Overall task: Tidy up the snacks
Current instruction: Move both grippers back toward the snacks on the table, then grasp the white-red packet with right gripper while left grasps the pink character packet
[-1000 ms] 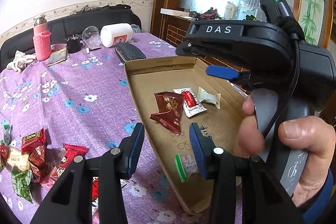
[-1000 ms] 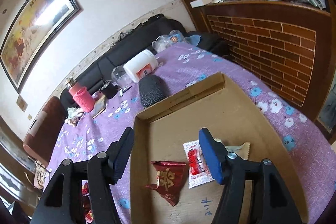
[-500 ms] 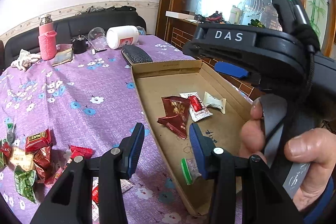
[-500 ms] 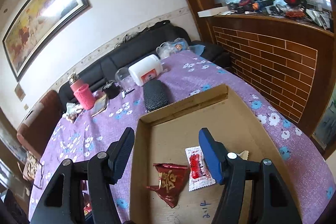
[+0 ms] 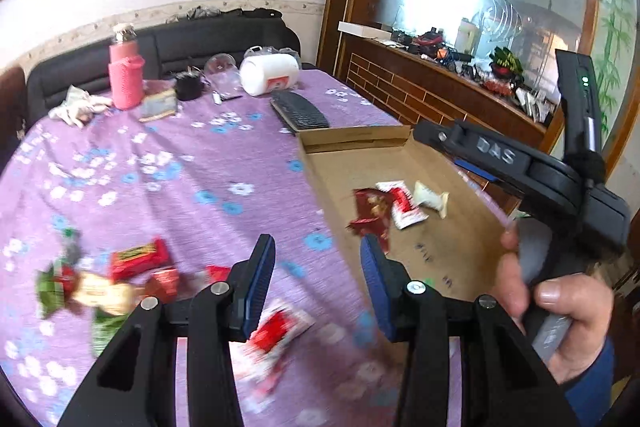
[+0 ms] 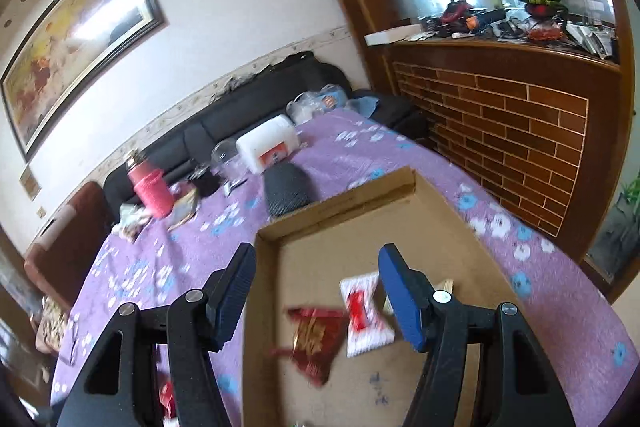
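A shallow cardboard tray (image 5: 352, 143) lies on the purple flowered cloth. In it are a dark red packet (image 5: 370, 211), a white-and-red packet (image 5: 404, 203) and a white wrapped candy (image 5: 430, 199). Loose snacks lie on the cloth to its left: a red packet (image 5: 138, 257), a blurred mixed pile (image 5: 96, 291) and a red-and-white packet (image 5: 276, 331) under my left gripper (image 5: 318, 263). That gripper is open and empty, above the tray's left edge. My right gripper (image 6: 318, 267) is open and empty over the tray (image 6: 336, 207), above the dark red packet (image 6: 316, 339) and the white-and-red packet (image 6: 364, 315). A hand holds it (image 5: 500, 163) at the tray's right side.
At the far end of the table stand a pink bottle (image 5: 126, 75), a white jar on its side (image 5: 270, 73), a glass cup (image 5: 220, 67) and a black case (image 5: 300, 111). A dark sofa (image 5: 200, 39) runs behind. A brick-faced counter (image 6: 500, 131) stands to the right.
My left gripper rose and swung left, so the loose snack pile is now nearer the middle of its view and the tray sits further right. The right gripper drifted slightly and rolled a little.
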